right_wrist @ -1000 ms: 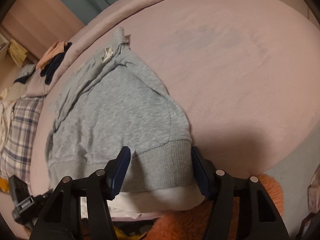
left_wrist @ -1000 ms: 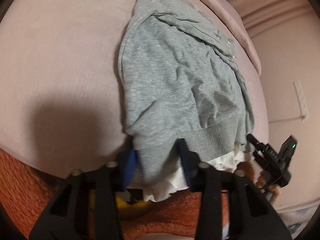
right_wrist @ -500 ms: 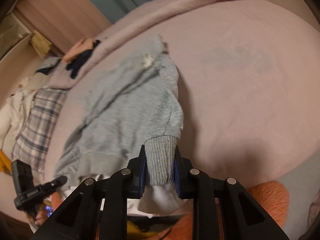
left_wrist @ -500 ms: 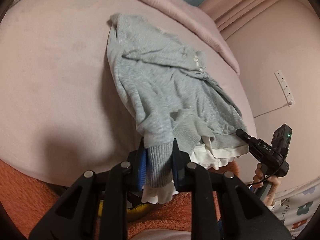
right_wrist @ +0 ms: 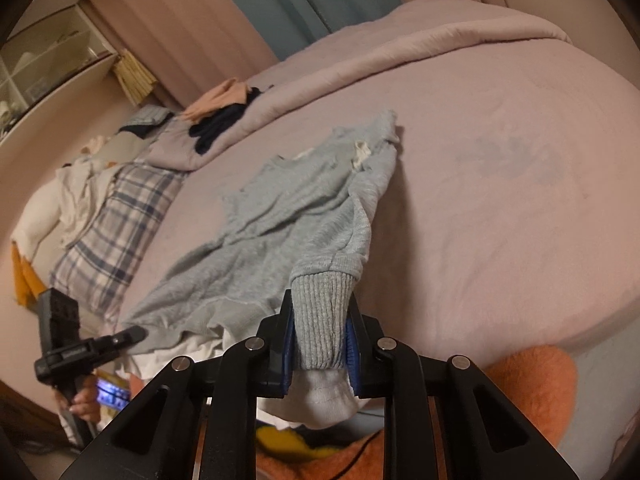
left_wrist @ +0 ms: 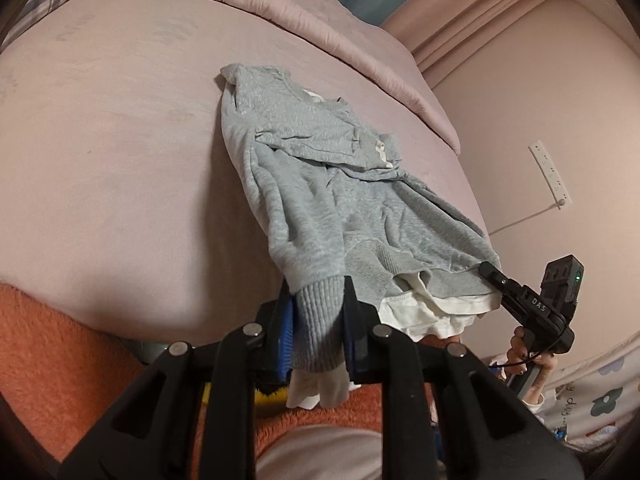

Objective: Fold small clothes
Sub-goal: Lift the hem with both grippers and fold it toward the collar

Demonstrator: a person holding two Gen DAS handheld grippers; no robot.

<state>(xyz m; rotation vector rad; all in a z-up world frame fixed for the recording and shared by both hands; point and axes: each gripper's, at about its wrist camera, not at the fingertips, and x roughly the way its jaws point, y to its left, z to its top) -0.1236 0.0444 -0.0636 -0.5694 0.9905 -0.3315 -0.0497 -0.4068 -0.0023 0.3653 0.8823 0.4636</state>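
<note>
A small grey sweatshirt (left_wrist: 320, 184) with a white lining lies on the pink bed, its neck end far and its ribbed hem at the near edge. My left gripper (left_wrist: 318, 328) is shut on the hem's left corner, lifted off the bed. My right gripper (right_wrist: 320, 340) is shut on the hem's right corner; it also shows in the left wrist view (left_wrist: 516, 300). The sweatshirt (right_wrist: 288, 216) stretches away from both grippers. My left gripper shows at the lower left of the right wrist view (right_wrist: 120, 338).
A pink duvet roll (left_wrist: 304, 12) runs along the bed's far side. Dark and peach clothes (right_wrist: 224, 112) lie on it. A plaid pillow (right_wrist: 112, 232) lies at the bed's left end. An orange fuzzy rug (left_wrist: 52, 360) lies below the near edge. A wall with a socket strip (left_wrist: 550, 172) stands to the right.
Both grippers closed on the ribbed hem corners, then lifted and pulled back toward me. The sweatshirt rose at the near end and stretched out lengthwise.
</note>
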